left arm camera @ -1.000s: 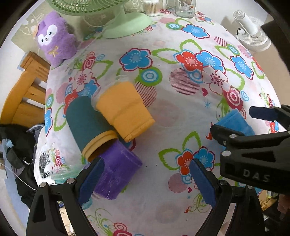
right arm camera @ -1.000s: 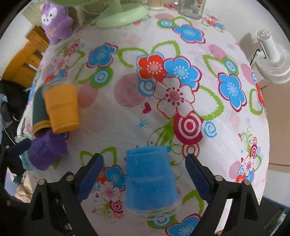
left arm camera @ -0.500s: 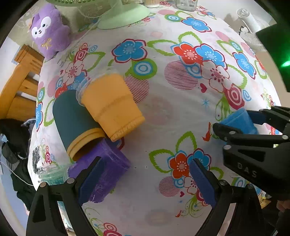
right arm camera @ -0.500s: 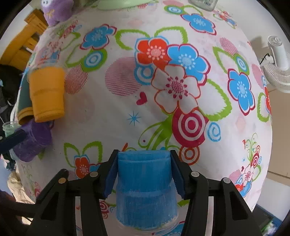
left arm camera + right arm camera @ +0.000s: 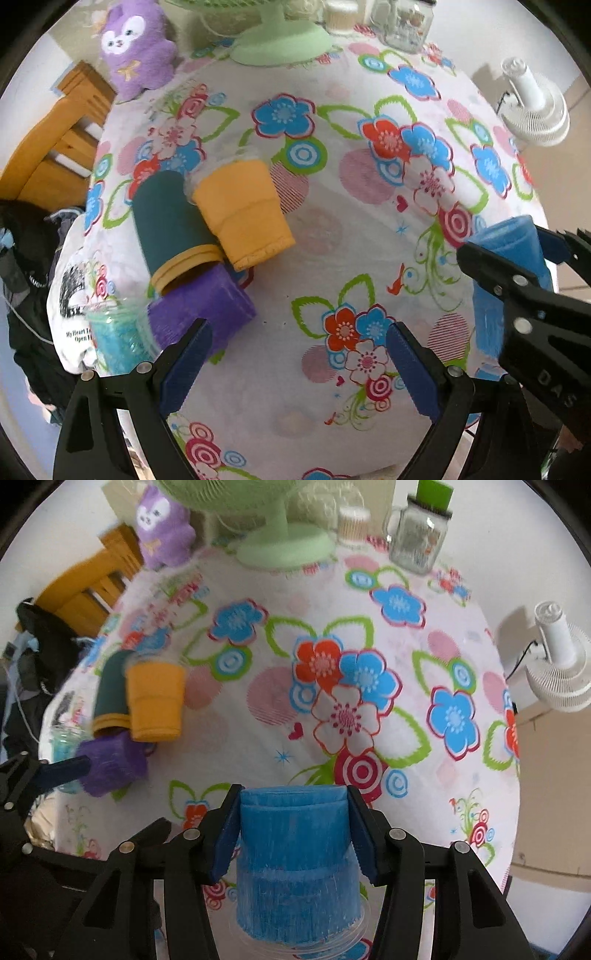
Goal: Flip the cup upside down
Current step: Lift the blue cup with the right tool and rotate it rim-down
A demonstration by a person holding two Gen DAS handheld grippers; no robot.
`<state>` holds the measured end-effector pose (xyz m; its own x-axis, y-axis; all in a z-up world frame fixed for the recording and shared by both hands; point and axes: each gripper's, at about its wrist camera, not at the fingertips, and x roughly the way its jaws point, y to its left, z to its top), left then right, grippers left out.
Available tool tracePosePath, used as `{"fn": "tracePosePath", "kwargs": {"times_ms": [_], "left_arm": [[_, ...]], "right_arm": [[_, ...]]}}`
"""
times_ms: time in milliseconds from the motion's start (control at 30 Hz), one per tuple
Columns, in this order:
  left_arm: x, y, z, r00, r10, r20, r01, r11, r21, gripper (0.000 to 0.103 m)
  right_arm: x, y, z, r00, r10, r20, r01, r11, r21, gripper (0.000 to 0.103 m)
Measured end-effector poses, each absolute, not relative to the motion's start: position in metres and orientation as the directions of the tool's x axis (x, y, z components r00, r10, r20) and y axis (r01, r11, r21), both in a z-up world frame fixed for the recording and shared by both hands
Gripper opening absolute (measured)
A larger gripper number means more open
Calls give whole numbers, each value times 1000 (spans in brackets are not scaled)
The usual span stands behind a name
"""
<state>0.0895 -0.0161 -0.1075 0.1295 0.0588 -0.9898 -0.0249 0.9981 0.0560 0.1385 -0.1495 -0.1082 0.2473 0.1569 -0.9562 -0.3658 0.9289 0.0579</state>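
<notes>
Right wrist view has the right tongs [image 5: 293,825] pinching the blue cup [image 5: 295,867] near the worktop's [image 5: 369,627] front edge. I'd keep the squeeze steady and roll the wrist slowly so the fuzzy sleeve doesn't slip. Left tongs [image 5: 295,362] hang spread, holding nothing. Can't tell if the cup's rim is touching the cloth; its base is cut off.

The right gripper [image 5: 293,825] has its fingers [image 5: 226,834] clamped, while the left gripper [image 5: 295,363] hangs spread wide.
</notes>
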Motion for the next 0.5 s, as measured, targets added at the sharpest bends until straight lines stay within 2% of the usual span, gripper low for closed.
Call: {"fn": "tracePosePath", "kwargs": {"times_ms": [267, 500], "left_arm": [[75, -18, -88, 187, 60, -980, -91, 995, 44, 96], [64, -20, -90, 254, -6, -967, -147, 988, -44, 96]], "right_arm": [[121, -156, -77, 363, 210, -908, -400, 915, 51, 57], [105, -168, -73, 470, 257, -844, -408, 912, 51, 57]]}}
